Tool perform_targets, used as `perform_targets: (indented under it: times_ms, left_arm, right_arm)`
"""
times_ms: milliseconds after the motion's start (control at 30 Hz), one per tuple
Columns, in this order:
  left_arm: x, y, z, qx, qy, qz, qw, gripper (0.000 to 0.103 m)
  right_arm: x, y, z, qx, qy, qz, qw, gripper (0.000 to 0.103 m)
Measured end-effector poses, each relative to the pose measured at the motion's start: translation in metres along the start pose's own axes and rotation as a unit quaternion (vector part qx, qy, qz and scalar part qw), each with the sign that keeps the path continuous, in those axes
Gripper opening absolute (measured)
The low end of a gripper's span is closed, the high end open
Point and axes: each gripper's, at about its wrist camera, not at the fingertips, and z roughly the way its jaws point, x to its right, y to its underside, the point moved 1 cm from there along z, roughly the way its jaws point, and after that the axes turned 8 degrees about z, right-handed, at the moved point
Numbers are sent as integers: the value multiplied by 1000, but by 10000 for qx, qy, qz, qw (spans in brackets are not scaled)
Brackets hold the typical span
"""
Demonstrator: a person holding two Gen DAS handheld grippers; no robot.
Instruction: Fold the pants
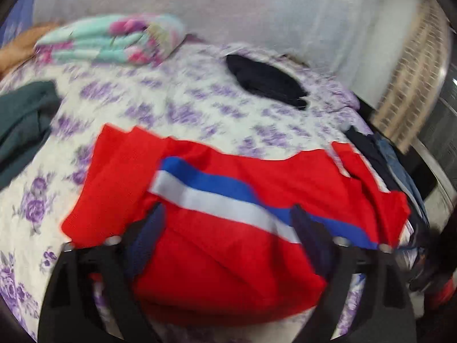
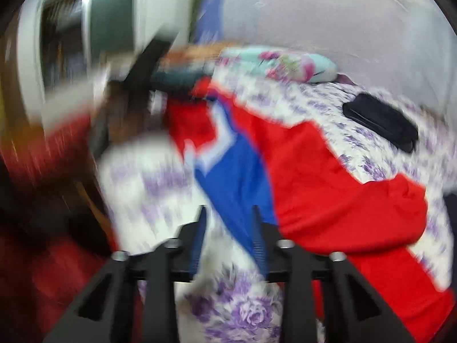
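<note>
Closest, the left gripper [image 1: 228,228] has its two fingers spread wide above red pants [image 1: 228,257] with a blue and white stripe, holding nothing. The right gripper [image 2: 228,223] has its fingers parted, with the blue stripe of the pants [image 2: 328,188] between them; motion blur hides whether it pinches the cloth. The pants lie spread on a bed sheet [image 1: 177,97] printed with purple flowers. Farther back lie a dark folded garment [image 1: 265,83] and a folded pastel blanket [image 1: 114,40].
</note>
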Motion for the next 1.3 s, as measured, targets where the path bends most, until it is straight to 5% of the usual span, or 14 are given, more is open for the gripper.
perform_targets:
  times_ms: [67,133,233,400,500,533,633,800,867,967,1033,1100,1167,1300]
  left_arm:
    - [11,4,2,42,-248,241,9994,99]
    - [20,6,10,-80,-615,507,9968,99]
    - [26,6,12,-151,-689,660,9953,99]
    - [15,7,5,30,-400,404,9984,99]
    - [16,7,6,43,-369,405,9985,99]
    - [16,7,6,48,-359,406,9985,99]
    - [15,6,4,73,-310,377,9988,99]
    - [12,8,0,143,-190,277,9993,99]
    - [11,9,-1,176,-153,232,9995,99]
    - [11,9,-1,155,-191,284,9993,99]
    - [13,9,1,122,-272,315,9991,99]
    - [14,9,2,98,-335,348,9988,99]
    - [15,9,3,84,-368,355,9987,99]
    - [16,10,4,80,-423,350,9985,99]
  right_arm:
    - [20,-23,-8,145,214,581,9980,60]
    - [57,-51,0,78,1067,1393,9845,72]
    - [99,-75,32,-336,1945,1993,9599,72]
    - [139,-89,94,-1287,2416,2419,9309,72]
    - [142,-72,108,-1619,2572,2391,9222,71]
    - [141,-67,107,-1620,2560,2383,9227,63]
    - [143,-60,83,-1346,2449,2549,9257,13]
    - [137,-28,-15,-202,2132,3134,9252,9]
    - [138,11,-58,247,1989,3588,9116,9]
    - [142,93,-104,612,1891,4413,8751,15]
    - [132,124,-124,822,2457,4411,8593,17]
    - [116,119,-131,865,2781,3924,8725,24]
    - [101,101,-131,973,2922,3412,8881,53]
    - [64,49,-84,662,3521,1587,9200,62]
